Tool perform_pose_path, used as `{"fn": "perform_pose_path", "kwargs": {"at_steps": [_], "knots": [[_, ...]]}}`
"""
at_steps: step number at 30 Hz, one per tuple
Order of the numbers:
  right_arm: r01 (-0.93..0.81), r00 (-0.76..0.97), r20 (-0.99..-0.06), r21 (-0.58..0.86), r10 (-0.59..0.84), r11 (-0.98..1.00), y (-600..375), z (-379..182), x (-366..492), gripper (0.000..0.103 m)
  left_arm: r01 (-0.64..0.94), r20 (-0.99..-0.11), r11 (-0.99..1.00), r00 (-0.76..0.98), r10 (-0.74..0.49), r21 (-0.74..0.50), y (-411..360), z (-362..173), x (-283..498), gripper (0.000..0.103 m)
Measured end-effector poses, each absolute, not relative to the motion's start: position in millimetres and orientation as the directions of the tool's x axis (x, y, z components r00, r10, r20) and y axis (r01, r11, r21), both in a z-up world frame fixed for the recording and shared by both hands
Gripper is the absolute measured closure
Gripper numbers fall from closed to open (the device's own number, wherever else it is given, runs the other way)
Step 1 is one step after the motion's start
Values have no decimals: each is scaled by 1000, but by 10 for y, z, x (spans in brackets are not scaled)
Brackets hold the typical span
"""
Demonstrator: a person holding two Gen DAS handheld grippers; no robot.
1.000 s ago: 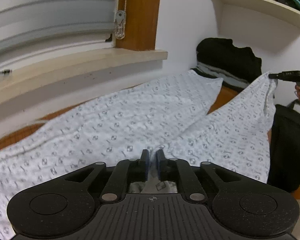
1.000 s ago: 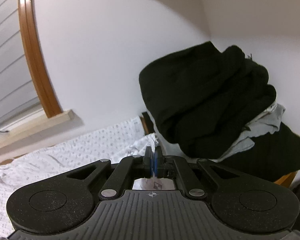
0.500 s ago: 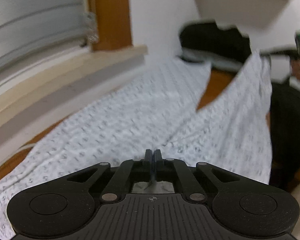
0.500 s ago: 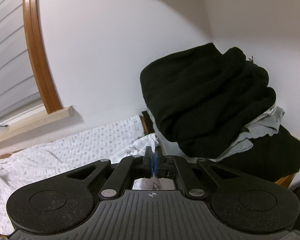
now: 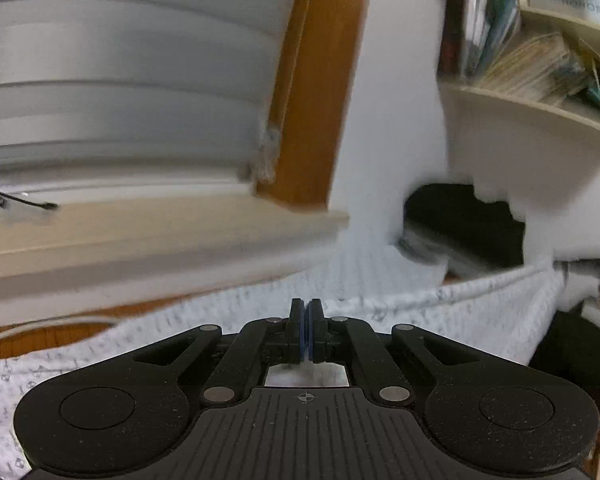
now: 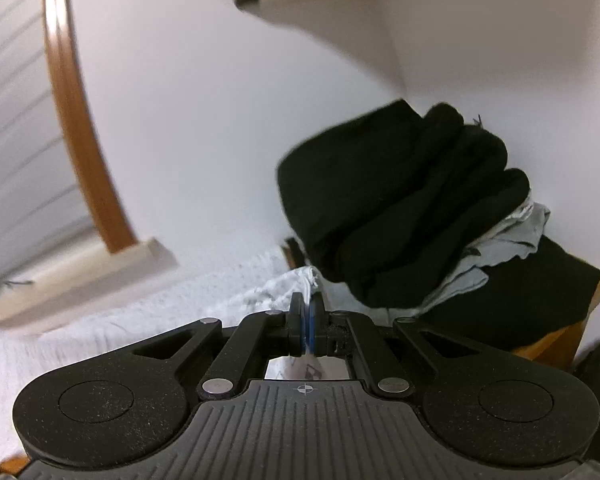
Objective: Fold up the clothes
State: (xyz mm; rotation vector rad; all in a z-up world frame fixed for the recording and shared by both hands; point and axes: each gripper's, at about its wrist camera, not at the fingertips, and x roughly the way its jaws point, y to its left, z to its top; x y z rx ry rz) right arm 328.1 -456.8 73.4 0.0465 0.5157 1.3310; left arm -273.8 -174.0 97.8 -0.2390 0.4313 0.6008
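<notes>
- The left gripper is pinched tight on the white patterned garment; fabric shows behind its closed fingers.
- The right gripper is clamped on a bunched corner of the same garment, just in front of the pile of dark clothes.
- Only the left wrist view shows the shelf of books above that pile, and the garment's edge pulled taut toward the right gripper's tip at the far right.
- Only the right wrist view shows the pile's grey layer clearly.
- Since a second ago the left gripper has closed and tilted upward, away from the pile, toward the window sill; the garment's edge has lifted.
</notes>
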Motion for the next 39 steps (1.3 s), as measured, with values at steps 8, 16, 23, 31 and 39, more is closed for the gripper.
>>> {"fn": "perform_pose_path", "kwargs": {"at_steps": [8,16,23,31,39], "knots": [[-922,136,-261,320,956,219,-5037,1181,3163,100,-600,-386,795,756,528,-90,-1819,1240,-2887,102],[-947,141,-158,266,977,180,-5551,1926,2913,100,-556,-303,823,809,503,-119,-2003,1683,-3092,101],[-956,231,-306,105,924,274,-4221,1671,3109,100,-621,-478,779,711,515,-84,-1374,1202,-2646,101],[-964,204,-526,38,826,262,-2848,595,3015,83,-715,-630,696,566,532,-56,-821,492,-2341,100],[-972,72,-542,149,838,179,-3248,67,2943,83,-754,-634,650,551,543,-98,-819,290,-2703,93]]}}
